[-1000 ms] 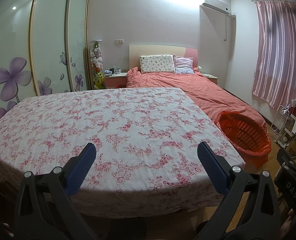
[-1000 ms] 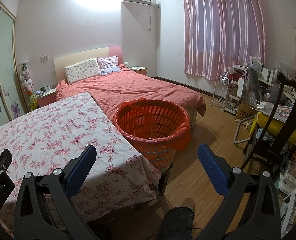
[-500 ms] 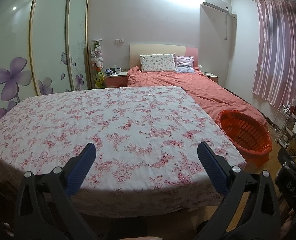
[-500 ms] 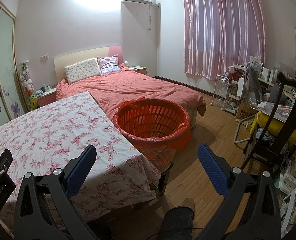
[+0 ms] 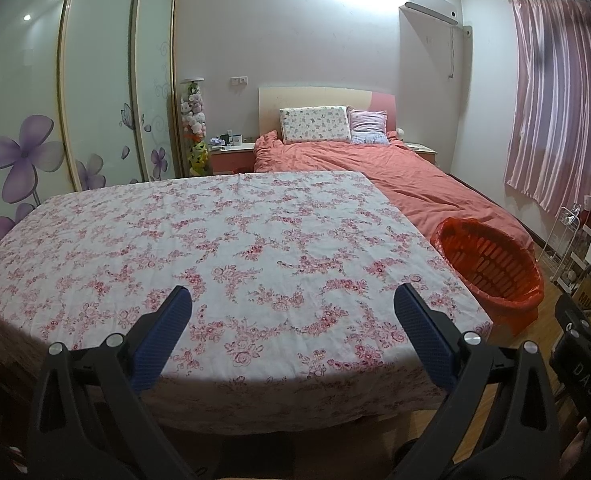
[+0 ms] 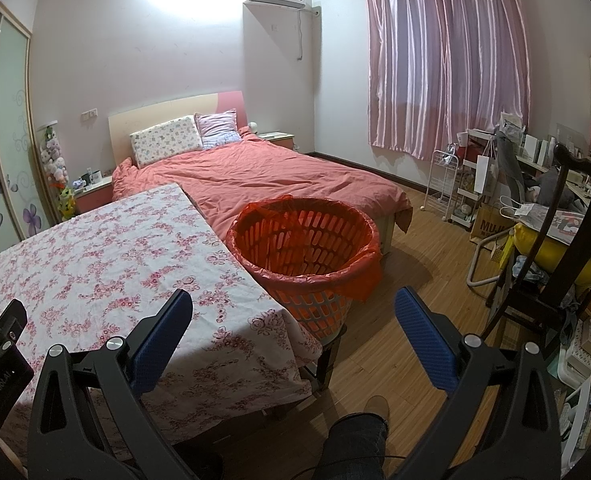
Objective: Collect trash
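Only right view, chair [image 6: 567, 240], maybe shoe [image 6: 377, 404]

Home bedroom: bed [image 6: 279, 176] w/ pillows [image 6: 165, 140], wardrobe [image 5: 95, 92], curtains [image 6: 447, 60].

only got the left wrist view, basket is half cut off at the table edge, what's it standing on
Observer: The orange basket sits on a dark stool just past the floral table's corner.
Operator: anything in it
Observer: Only its red liner bag shows; the bottom is partly hidden.
Operator: right gripper holding anything
Observer: No, the right gripper is open and empty, pointing at the basket.
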Available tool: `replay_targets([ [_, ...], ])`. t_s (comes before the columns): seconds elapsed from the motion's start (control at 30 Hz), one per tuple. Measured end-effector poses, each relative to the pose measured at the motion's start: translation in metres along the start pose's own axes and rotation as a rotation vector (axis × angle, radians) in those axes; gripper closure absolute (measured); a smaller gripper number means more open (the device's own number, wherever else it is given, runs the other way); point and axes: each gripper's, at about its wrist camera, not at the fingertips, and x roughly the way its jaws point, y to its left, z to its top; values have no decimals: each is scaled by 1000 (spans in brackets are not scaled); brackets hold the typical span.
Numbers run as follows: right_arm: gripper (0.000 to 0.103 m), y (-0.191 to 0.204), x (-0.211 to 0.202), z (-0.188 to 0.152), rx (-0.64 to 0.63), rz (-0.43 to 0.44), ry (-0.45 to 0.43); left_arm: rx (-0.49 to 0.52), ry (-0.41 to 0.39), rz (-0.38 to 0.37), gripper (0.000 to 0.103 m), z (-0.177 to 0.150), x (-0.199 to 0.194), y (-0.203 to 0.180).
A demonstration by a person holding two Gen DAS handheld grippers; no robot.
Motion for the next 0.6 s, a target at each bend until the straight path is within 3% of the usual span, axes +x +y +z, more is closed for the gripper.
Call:
replay_targets([
  [0.6, 3, 0, 0, -1, -1, 1, 3, 10, 10, 3, 4, -1, 2, -1],
])
